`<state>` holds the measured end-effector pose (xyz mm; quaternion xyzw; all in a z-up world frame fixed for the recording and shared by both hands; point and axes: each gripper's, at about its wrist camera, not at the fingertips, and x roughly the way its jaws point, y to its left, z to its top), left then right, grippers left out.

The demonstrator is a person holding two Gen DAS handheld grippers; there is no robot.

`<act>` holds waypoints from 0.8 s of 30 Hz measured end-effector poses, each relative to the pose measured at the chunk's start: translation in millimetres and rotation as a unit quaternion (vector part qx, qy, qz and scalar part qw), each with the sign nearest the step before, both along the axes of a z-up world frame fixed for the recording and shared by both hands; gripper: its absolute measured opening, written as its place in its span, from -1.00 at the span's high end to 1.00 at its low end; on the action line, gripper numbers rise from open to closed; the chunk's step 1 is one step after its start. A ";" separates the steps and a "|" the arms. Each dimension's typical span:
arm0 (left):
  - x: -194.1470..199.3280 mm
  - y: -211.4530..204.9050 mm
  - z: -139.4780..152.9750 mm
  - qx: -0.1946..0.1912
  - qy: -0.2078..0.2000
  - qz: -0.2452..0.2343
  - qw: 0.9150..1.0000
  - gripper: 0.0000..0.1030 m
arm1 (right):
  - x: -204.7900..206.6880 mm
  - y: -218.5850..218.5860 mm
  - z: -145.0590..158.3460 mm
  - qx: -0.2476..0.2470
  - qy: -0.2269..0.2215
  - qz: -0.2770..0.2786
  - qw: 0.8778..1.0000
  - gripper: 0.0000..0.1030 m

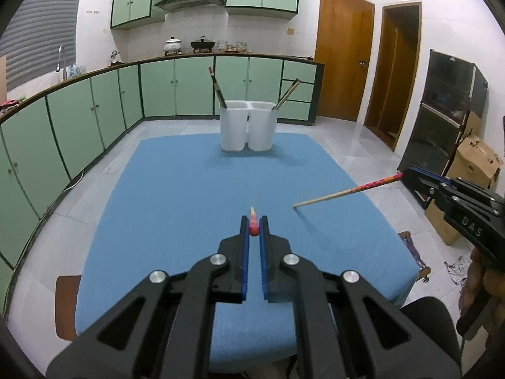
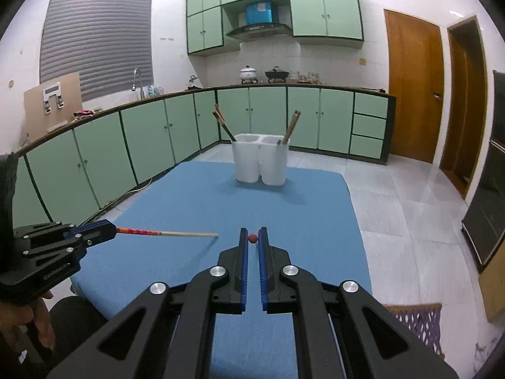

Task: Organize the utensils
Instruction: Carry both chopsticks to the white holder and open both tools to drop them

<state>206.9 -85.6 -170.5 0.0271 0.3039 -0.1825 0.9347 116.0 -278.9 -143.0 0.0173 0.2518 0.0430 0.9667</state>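
A light, stiff chopstick [image 1: 347,192] is clamped at its red end in each gripper [image 1: 254,225] [image 2: 252,237]; white holder [image 1: 247,126] at twelve o'clock.

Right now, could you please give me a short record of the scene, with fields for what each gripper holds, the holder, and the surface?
left gripper: jaws shut on a red-patterned chopstick, held above the cloth
right gripper: jaws shut on a matching chopstick, seen end-on
holder: white two-compartment utensil holder at the far end of the cloth, upright
holder contents: dark chopsticks leaning out of the left compartment, light chopsticks out of the right
surface: blue cloth, nothing else lying on it
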 end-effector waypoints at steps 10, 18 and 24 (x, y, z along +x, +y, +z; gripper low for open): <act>43.9 -8.2 31.5 -0.005 0.003 -0.024 1.000 0.89 | 51.5 -1.7 29.1 -0.021 0.009 0.034 0.999 0.88; 81.1 -17.3 50.5 -0.003 0.010 -0.042 0.999 0.89 | 92.5 -6.9 41.3 -0.023 0.034 0.056 0.998 0.88; 105.7 -19.6 56.4 -0.012 0.018 -0.047 0.999 0.89 | 118.7 -6.2 46.8 -0.031 0.051 0.071 0.996 0.88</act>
